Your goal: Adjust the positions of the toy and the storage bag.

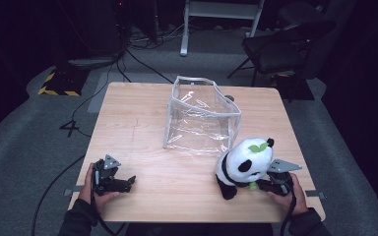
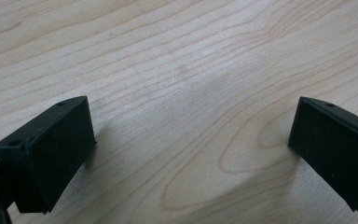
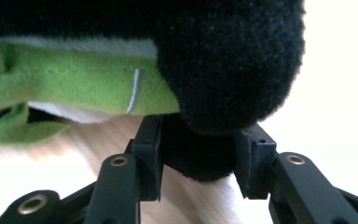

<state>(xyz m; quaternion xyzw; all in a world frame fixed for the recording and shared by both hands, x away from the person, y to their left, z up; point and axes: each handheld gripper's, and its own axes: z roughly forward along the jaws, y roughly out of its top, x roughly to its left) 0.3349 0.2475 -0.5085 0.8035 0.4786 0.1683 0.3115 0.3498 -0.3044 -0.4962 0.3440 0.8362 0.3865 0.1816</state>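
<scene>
A black-and-white plush panda with a green leaf on its head [image 1: 243, 164] sits upright on the light wooden table [image 1: 177, 177], near the front right corner. The right gripper [image 1: 262, 185] comes in low from the right edge side, held in the person's right hand [image 1: 290, 194], and reaches the toy's lower body. In the right gripper view its two black fingers [image 3: 149, 154] are clenched on a rounded black furry limb of the panda [image 3: 205, 158], one pad pressed on either side of it, with a strip of the toy's green felt [image 3: 74, 88] just to the left and above the grip.

The left gripper [image 1: 123, 183] rests near the front left corner of the table, held in the person's left hand [image 1: 96, 189]. In the left gripper view its fingers [image 2: 51, 149] stand wide apart and released, with bare wood grain between them.

A clear plastic bag with white-trimmed edges [image 1: 202, 118] stands open toward the middle of the far half of the table, just behind the panda and well apart from the left gripper.
</scene>
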